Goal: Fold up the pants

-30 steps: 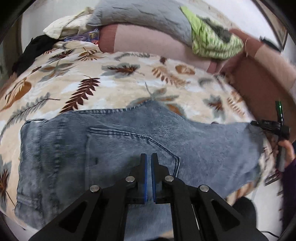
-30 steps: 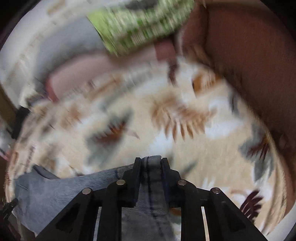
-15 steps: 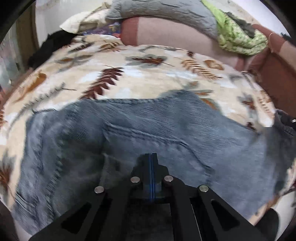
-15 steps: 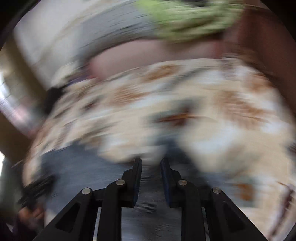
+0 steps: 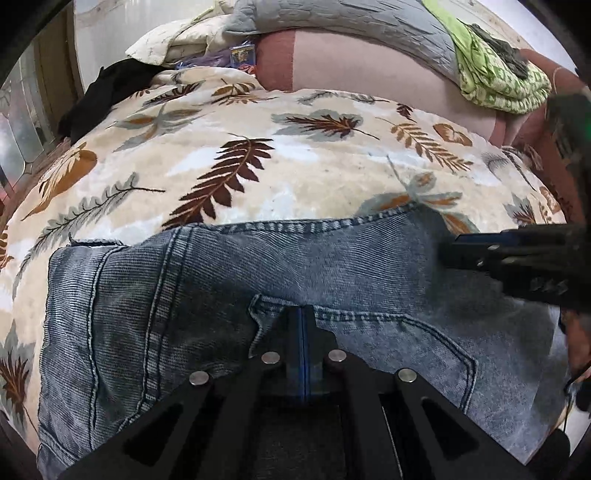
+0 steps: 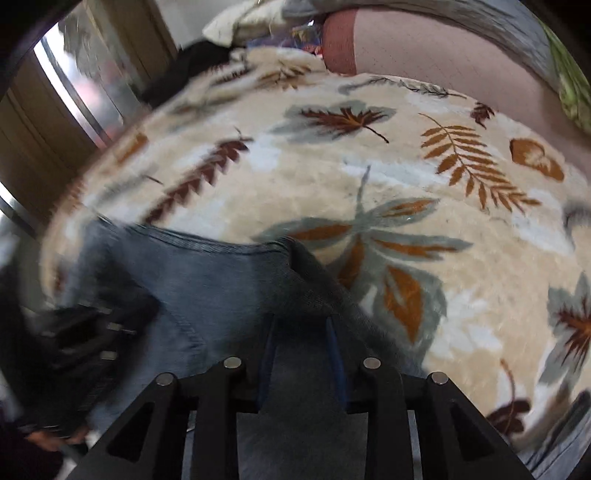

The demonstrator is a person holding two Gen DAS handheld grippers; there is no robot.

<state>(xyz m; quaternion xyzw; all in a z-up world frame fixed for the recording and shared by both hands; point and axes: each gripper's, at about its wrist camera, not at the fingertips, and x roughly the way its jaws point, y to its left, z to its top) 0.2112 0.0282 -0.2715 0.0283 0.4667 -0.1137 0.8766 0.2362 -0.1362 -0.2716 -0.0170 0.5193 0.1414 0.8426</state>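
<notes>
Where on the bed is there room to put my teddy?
The leaf blanket is bare between the jeans and the pink bolster. The far edge is crowded: grey quilt, green cloth, black clothing.

A cream blanket (image 5: 325, 162) with brown, grey and orange leaf print covers the surface ahead of the tool. Beyond it, at the far edge, lies a long pink bolster (image 5: 369, 62), with a grey quilt (image 5: 332, 18) draped over its top. A green patterned cloth (image 5: 498, 81) sits on the quilt's right end, far right of the tool. Far left, a black garment (image 5: 107, 96) rests at the blanket's corner, a cream pillow (image 5: 166, 44) just behind it. A mirrored door (image 6: 74, 85) stands at far left.
</notes>
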